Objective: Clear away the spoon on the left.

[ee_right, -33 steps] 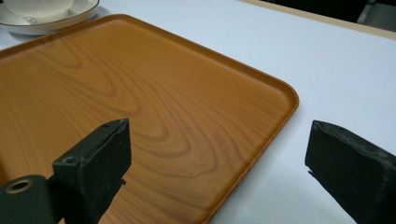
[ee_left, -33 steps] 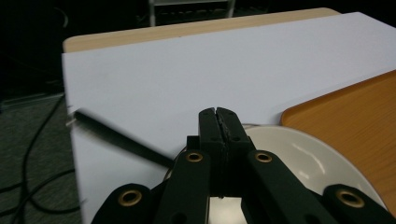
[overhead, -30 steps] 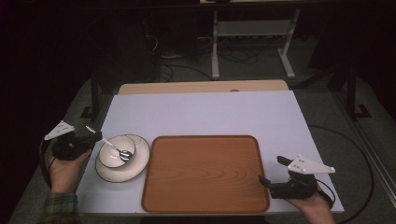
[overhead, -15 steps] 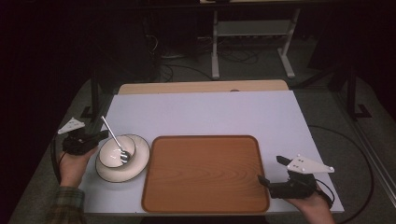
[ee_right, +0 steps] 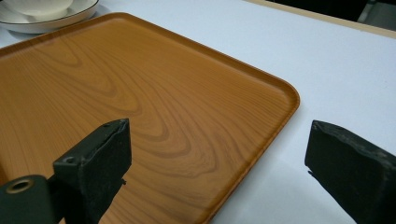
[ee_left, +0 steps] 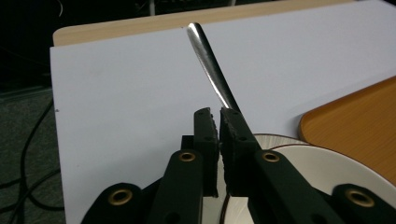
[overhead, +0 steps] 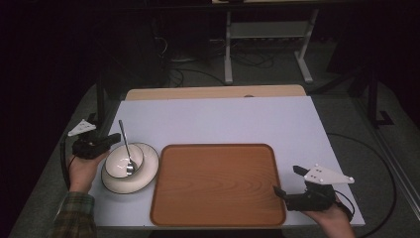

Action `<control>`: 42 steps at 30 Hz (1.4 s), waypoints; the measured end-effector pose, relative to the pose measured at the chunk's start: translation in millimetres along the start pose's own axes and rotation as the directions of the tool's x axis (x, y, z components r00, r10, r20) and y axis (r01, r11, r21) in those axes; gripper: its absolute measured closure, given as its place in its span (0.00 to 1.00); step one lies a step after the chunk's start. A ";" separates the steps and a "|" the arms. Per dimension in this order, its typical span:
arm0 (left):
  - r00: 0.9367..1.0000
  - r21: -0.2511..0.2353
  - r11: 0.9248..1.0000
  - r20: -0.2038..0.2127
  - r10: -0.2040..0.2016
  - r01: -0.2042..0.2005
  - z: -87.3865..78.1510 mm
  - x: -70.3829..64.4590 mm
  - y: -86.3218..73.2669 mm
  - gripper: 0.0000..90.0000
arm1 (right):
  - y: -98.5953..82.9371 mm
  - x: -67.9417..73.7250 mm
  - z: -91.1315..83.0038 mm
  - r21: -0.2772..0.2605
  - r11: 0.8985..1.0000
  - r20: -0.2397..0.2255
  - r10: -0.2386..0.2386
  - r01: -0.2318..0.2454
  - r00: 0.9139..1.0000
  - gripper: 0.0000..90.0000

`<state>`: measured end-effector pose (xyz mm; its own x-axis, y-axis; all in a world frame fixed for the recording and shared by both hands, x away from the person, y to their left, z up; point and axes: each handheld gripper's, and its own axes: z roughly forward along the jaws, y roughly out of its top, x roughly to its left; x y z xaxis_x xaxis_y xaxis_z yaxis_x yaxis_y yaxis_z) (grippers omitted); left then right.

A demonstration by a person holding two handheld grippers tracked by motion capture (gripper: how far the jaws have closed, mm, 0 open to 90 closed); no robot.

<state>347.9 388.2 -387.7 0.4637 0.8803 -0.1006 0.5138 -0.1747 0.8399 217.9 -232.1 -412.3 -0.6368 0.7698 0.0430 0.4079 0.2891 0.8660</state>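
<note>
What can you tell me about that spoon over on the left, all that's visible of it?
The spoon looks like shiny silver metal, with a long, slim handle that widens to a rounded tip. Its scoop end rests inside the white bowl, which sits on a white plate left of the wooden tray. The handle slants up and away out of the bowl. In the left gripper view, the left claw has its black jaws nearly closed, and the handle runs against the outer side of the right-hand jaw rather than between them.

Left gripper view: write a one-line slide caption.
Left gripper shut on a spoon handle above a white bowl.
</note>
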 end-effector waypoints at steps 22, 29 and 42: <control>0.998 0.037 0.998 0.055 -0.043 0.041 15.1 -7.1 -0.2 0.66 | -0.7 0.7 0.7 0.004 1.000 -0.004 -0.004 0.004 1.000 0.07; 0.995 0.046 0.997 0.074 -0.062 0.058 18.0 -6.6 -2.2 0.78 | -0.9 0.4 1.0 0.006 1.000 -0.003 -0.004 0.004 1.000 0.07; 0.989 0.032 0.995 0.111 -0.102 0.099 13.9 -2.5 -5.4 0.93 | -0.9 0.3 0.0 0.004 1.000 -0.002 -0.004 0.004 1.000 0.07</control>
<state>354.0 380.9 -399.4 0.4856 0.8393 -0.2444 0.5803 -0.1004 0.8082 217.4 -232.1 -413.0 -0.6399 0.7674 0.0405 0.4081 0.2947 0.8641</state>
